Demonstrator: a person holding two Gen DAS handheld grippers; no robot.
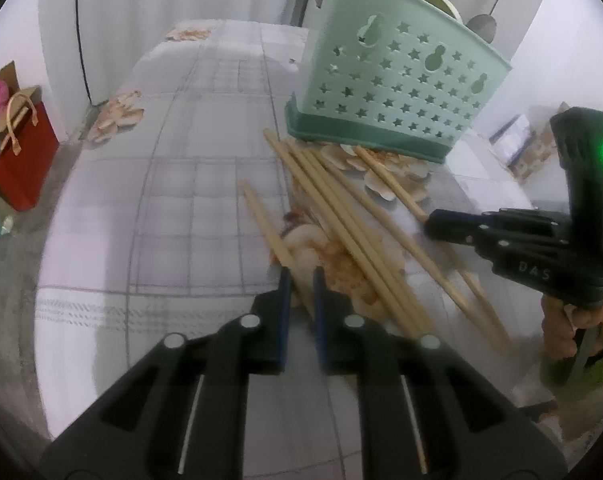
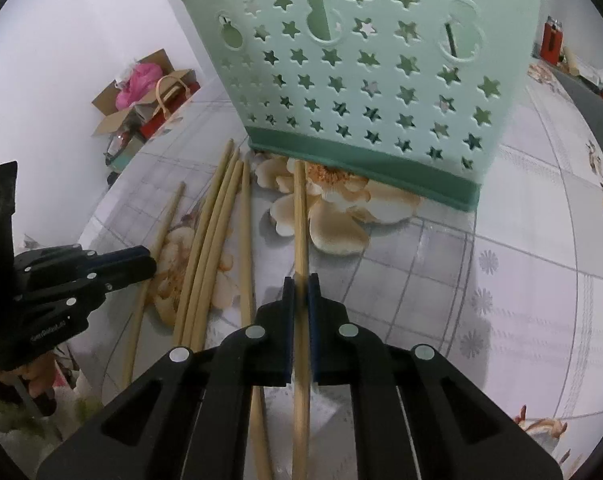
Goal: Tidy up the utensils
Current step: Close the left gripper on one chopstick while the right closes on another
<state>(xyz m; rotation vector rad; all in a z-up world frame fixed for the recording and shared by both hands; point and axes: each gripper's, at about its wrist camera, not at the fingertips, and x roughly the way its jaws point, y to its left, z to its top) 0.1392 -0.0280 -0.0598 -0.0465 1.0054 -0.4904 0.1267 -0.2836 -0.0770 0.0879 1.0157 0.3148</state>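
Several bamboo chopsticks [image 1: 341,216] lie fanned on the floral tablecloth in front of a mint-green utensil holder [image 1: 393,80] with star holes. In the right wrist view the holder [image 2: 365,72] stands close ahead. My right gripper [image 2: 301,284] is shut on one chopstick [image 2: 300,216], which runs between its jaws toward the holder's base; it also shows in the left wrist view [image 1: 431,222]. My left gripper [image 1: 301,276] is low over the table with a narrow gap between its jaws, over the near end of the leftmost chopstick [image 1: 263,224]. It shows in the right wrist view [image 2: 149,262].
A spoon and a pale utensil stand inside the holder [image 1: 481,26]. A red gift bag [image 1: 21,152] and a cardboard box [image 2: 141,92] sit on the floor to the left. The table edge [image 1: 61,208] curves along the left.
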